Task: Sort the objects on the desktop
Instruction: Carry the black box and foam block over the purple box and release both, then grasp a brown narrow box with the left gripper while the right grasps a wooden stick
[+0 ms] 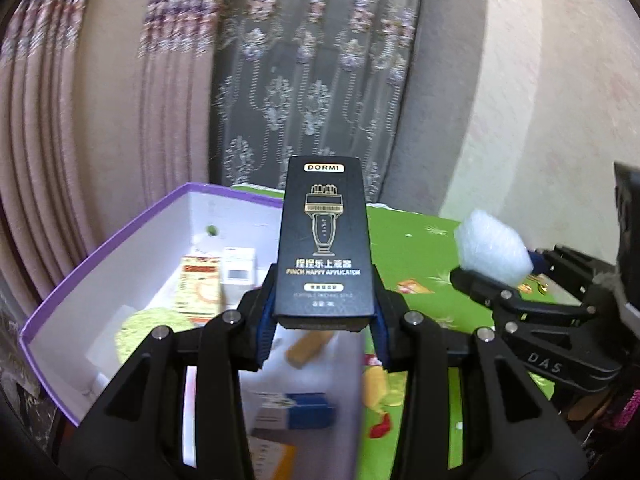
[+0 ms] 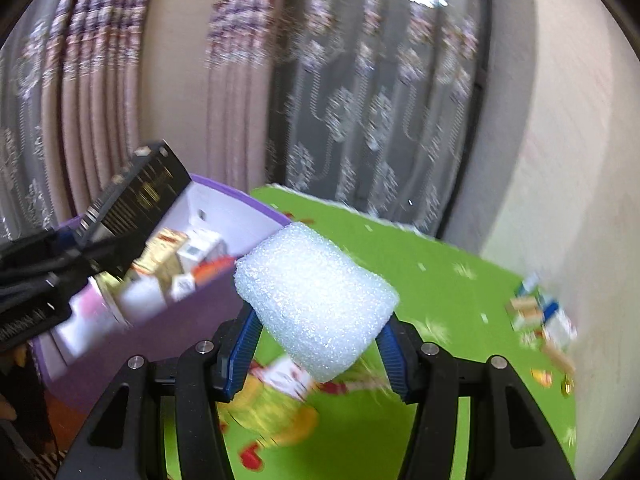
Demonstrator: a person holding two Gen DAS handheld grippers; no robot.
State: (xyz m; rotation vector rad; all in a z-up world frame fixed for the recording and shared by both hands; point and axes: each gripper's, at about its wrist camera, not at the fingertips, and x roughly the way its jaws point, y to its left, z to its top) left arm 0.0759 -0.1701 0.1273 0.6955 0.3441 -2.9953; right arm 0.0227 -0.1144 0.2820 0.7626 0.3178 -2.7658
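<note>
Along the counter's (image 1: pixel 420 240) left edge sits a purple box (image 1: pixel 120 236) holding several small cartons (image 1: pixel 200 284). Above its near-right corner, the left tool (image 1: pixel 322 312) clamps a black carton (image 1: pixel 324 240) upright. Over the green cloth toward the right, the right tool (image 2: pixel 316 344) pinches a white foam block (image 2: pixel 316 296); loose items (image 2: pixel 540 316) lie near the right edge.

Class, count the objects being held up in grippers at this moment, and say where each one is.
2. The black DORMI box is in the left gripper, above the purple box. The white foam block is in the right gripper, over the green tablecloth.
</note>
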